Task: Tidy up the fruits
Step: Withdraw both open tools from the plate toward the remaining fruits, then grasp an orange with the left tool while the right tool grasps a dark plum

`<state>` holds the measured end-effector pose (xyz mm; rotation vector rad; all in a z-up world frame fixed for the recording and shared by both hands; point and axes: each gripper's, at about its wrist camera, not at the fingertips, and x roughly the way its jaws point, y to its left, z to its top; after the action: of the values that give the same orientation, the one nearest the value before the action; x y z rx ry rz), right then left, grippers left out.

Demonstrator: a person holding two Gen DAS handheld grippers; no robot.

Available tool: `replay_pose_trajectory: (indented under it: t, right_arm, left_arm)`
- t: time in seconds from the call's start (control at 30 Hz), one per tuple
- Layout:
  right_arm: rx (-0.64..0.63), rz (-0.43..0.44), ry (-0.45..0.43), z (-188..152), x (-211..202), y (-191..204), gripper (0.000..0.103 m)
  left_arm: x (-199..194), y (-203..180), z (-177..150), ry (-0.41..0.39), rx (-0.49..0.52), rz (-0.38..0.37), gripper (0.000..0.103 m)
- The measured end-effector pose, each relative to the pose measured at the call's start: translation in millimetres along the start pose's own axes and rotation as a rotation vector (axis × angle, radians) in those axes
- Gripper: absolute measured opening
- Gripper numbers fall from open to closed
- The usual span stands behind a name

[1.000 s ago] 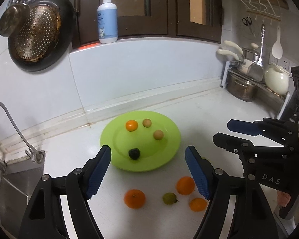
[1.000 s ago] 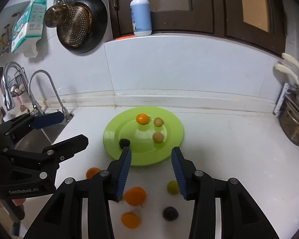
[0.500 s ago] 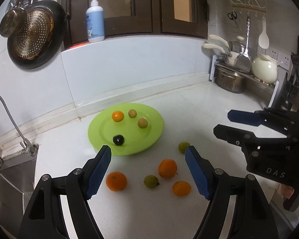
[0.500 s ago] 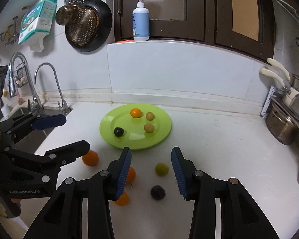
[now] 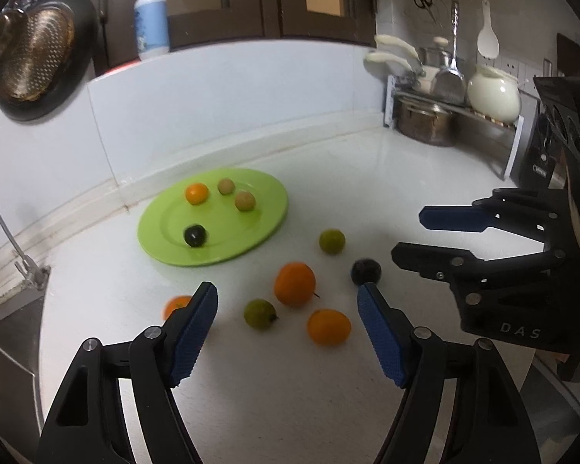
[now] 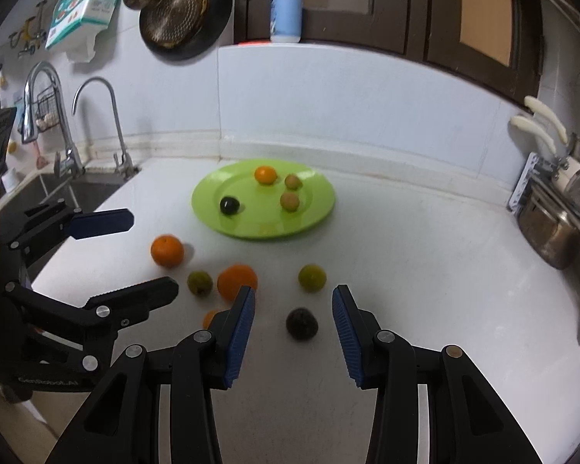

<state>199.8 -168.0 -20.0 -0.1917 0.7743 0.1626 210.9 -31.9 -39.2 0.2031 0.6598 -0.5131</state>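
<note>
A green plate carries a small orange, two tan fruits and a dark fruit. Several loose fruits lie on the white counter in front of it: oranges, green fruits and a dark fruit. My left gripper hovers over the loose group, its jaws closing and touching nothing. My right gripper is open, with the dark fruit on the counter just ahead between its fingers, not touched. One orange is partly hidden behind the left finger.
A sink with taps lies to the left. A rack with a steel pot and a white jar stands at the right. A soap bottle and a hanging pan are on the back wall.
Both grippers drew back from the plate and sank towards the counter. More loose fruits came into view, the dark one now between the right fingers. The left jaws narrowed slightly.
</note>
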Motion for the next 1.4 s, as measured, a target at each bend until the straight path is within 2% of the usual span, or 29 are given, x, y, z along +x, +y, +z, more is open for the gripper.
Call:
replay_pose_trajectory:
  t: [0.67,1.2,1.33,1.4]
  right_arm:
    - [0.041,0.08,0.148,-27.3,59.2,-20.4,0.043]
    - [0.049,0.123,0.179,-23.1,86.3,-20.3,0.041]
    - [0.049,0.118,0.183,-22.4,89.7,-19.7,0.032]
    - [0.053,0.113,0.18,-22.7,88.6,-20.7,0.03]
  left_arm:
    - [56.7,-14.8,-21.8,0.184,-0.031,-0.083,0.048]
    - [66.5,-13.1,-20.7,0.203,-0.063,-0.142,0.036]
    - [65.2,-11.0,-20.7,0.201,-0.075,-0.145,0.036]
    - [62.1,-10.5,-19.9,0.193,-0.073,-0.139,0.036]
